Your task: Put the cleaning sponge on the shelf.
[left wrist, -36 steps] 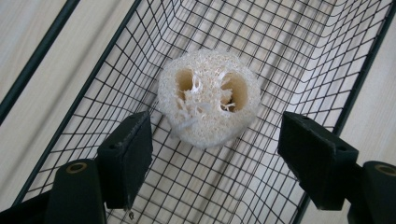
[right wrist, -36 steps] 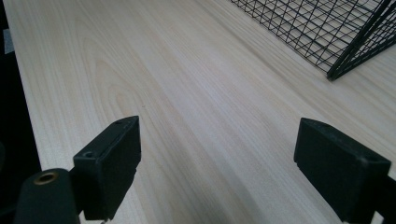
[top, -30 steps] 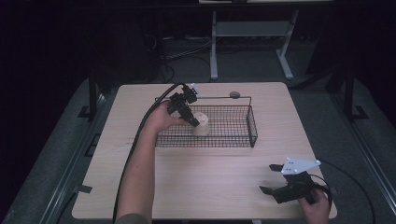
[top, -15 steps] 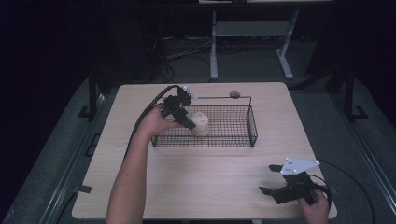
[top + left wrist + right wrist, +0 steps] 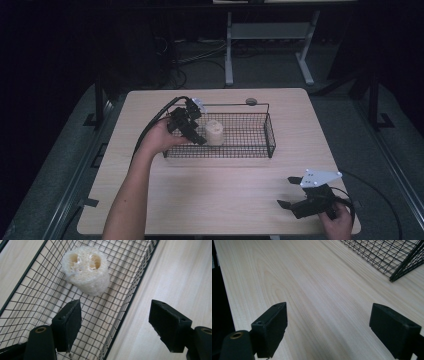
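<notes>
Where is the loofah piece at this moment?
In the high view, the loofah piece stands inside the wire basket, near its left end, just right of the open left tongs.

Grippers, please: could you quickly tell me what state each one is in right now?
Left gripper: open, holding nothing; the loofah piece sits in the wire basket beyond its jaws.
Right gripper: open, empty, over the table.

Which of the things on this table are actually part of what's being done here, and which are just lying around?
In use:
- loofah sponge, standing in the basket
- wire basket
- left gripper, open, jaws straddling the basket's rim near the sponge

Just there:
- right gripper, open, idle over bare table
- small round disc on the table's far edge, behind the basket
</notes>
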`<state>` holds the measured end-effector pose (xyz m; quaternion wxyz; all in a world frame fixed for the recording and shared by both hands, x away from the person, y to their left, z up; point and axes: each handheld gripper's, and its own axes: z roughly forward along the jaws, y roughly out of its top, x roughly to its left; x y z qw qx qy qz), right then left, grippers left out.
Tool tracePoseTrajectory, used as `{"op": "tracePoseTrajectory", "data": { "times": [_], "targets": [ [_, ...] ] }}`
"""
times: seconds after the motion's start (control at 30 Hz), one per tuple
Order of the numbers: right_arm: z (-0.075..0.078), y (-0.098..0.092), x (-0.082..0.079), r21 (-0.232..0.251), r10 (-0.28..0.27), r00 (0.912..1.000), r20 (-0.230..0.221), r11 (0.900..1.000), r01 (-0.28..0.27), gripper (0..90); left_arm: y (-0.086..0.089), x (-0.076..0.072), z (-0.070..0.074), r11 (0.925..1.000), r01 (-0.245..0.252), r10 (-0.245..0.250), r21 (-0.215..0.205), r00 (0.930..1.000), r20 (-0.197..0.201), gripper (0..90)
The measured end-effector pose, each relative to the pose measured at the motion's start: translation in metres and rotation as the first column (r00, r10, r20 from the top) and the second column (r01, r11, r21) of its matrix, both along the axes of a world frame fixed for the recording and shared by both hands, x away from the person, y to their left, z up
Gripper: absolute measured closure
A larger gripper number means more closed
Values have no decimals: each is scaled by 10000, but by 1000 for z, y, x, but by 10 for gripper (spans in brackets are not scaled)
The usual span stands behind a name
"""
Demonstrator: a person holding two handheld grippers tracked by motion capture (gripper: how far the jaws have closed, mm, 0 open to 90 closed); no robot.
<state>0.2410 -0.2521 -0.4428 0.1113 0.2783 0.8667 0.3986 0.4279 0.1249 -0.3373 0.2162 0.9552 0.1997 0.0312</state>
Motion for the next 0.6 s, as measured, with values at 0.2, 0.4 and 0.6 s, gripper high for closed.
{"op": "tracePoseTrajectory", "data": {
  "times": [0.2,0.4,0.6],
  "targets": [
    [0,1,0,-40,-13,10000,-22,10000,13,142,4,-9,1,9998,-57,58,-193,10000,73,255],
    [0,0,0,-25,-44,10000,-36,10000,44,143,8,-17,-1,9997,-5,5,-239,10000,8,255],
    [-1,1,0,-60,-58,10000,-32,10000,58,143,15,-24,-2,9996,-32,33,-266,10000,24,256]
  ]
}}
